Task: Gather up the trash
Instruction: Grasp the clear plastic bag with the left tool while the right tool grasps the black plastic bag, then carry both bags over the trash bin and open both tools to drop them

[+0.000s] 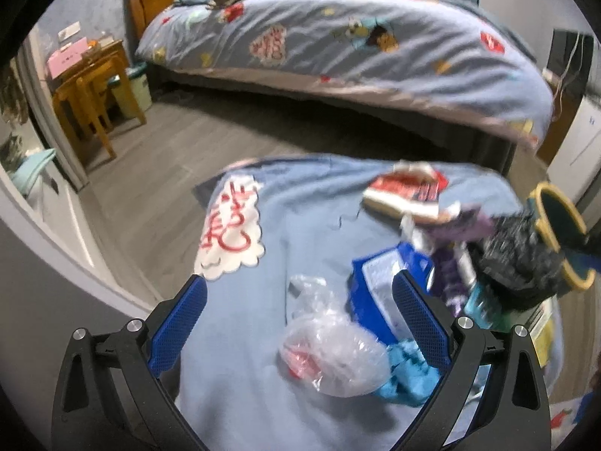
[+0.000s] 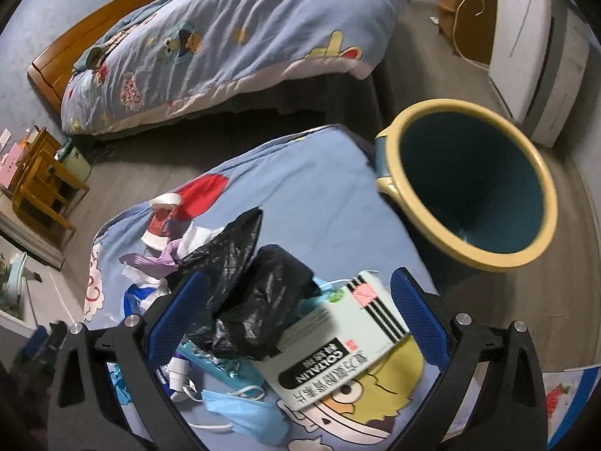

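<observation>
Trash lies on a blue cartoon bedsheet (image 1: 300,225). In the left wrist view my left gripper (image 1: 300,315) is open above a clear crumpled plastic bag (image 1: 334,357), beside a blue packet (image 1: 375,289), a blue crumpled scrap (image 1: 405,379) and a red and white wrapper (image 1: 405,191). In the right wrist view my right gripper (image 2: 298,310) is open around a black plastic bag (image 2: 263,300) and a white medicine box (image 2: 338,342). A blue face mask (image 2: 240,409) lies below. A yellow-rimmed teal bin (image 2: 469,184) stands empty at the bed's right; it also shows in the left wrist view (image 1: 559,233).
A second bed with a matching quilt (image 1: 338,41) stands across the grey floor (image 1: 150,173). A wooden desk and chair (image 1: 90,90) are at the far left, with a small lidded bin (image 1: 135,86) beside them. A white appliance (image 2: 533,56) stands at the right.
</observation>
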A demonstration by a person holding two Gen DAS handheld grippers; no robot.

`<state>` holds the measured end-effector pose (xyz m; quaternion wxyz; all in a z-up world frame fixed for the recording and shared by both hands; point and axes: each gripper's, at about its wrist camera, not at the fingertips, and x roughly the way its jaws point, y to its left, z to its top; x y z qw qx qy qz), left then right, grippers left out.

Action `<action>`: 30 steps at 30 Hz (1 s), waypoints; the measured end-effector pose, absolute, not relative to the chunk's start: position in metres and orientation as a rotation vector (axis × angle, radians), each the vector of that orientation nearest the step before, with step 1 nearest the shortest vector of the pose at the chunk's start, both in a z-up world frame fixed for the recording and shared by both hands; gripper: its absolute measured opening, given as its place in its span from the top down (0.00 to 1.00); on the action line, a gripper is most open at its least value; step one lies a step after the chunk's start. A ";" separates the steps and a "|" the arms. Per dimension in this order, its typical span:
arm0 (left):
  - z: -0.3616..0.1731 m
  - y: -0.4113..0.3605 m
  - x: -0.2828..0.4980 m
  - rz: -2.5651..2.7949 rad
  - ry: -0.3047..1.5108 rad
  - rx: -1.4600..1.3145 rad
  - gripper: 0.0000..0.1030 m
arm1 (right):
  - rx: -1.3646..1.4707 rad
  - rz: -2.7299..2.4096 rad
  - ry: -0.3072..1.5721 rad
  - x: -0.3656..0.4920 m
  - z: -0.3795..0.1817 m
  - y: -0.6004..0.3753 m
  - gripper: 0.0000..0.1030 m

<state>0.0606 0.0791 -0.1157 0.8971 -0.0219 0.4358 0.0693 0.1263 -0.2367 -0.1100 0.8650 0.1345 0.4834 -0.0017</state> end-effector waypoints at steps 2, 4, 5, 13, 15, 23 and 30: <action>-0.125 0.074 0.061 0.142 0.919 -0.029 0.05 | 0.292 0.002 1.027 0.129 -0.115 -0.234 0.05; -0.134 0.069 0.062 0.128 0.932 -0.030 0.06 | 0.300 0.003 1.041 0.130 -0.121 -0.231 0.05; -0.137 0.066 0.062 0.129 0.939 -0.022 0.06 | 0.294 0.005 1.052 0.131 -0.124 -0.228 0.05; -0.164 0.063 0.068 0.083 1.033 -0.064 0.33 | 0.346 0.051 1.118 0.135 -0.142 -0.224 0.50; -0.171 0.063 0.069 0.075 1.066 -0.072 0.42 | 0.377 0.064 1.124 0.136 -0.142 -0.225 0.65; -0.152 0.067 0.065 0.060 1.000 -0.107 0.74 | 0.389 0.061 1.038 0.131 -0.116 -0.233 0.90; -0.117 0.073 0.064 0.066 0.877 -0.130 0.82 | 0.435 0.082 0.947 0.130 -0.083 -0.248 0.93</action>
